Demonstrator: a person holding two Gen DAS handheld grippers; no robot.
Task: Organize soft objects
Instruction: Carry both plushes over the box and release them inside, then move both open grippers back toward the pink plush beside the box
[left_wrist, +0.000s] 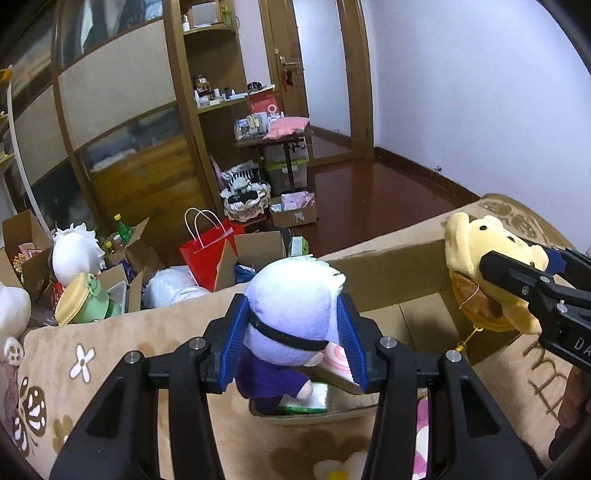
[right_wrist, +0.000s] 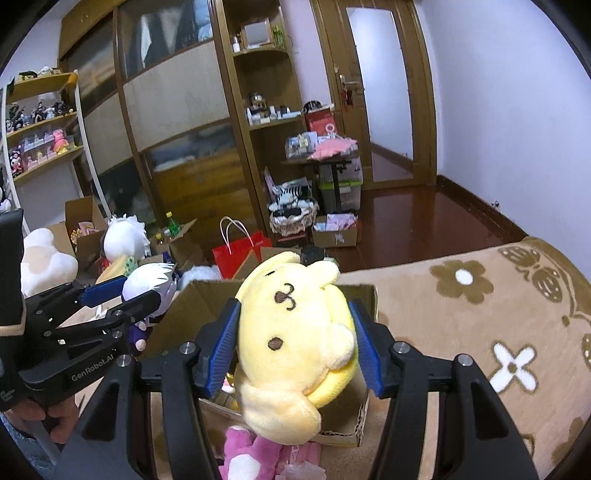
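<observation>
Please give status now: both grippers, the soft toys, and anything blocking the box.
Left gripper shut on white-haired doll. Right gripper shut on yellow plush dog. Both over open cardboard box. Nothing blocking.

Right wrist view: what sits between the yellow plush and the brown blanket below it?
The open cardboard box: the yellow plush, clamped in the right gripper, hangs over its opening, with the blanket underneath.
</observation>
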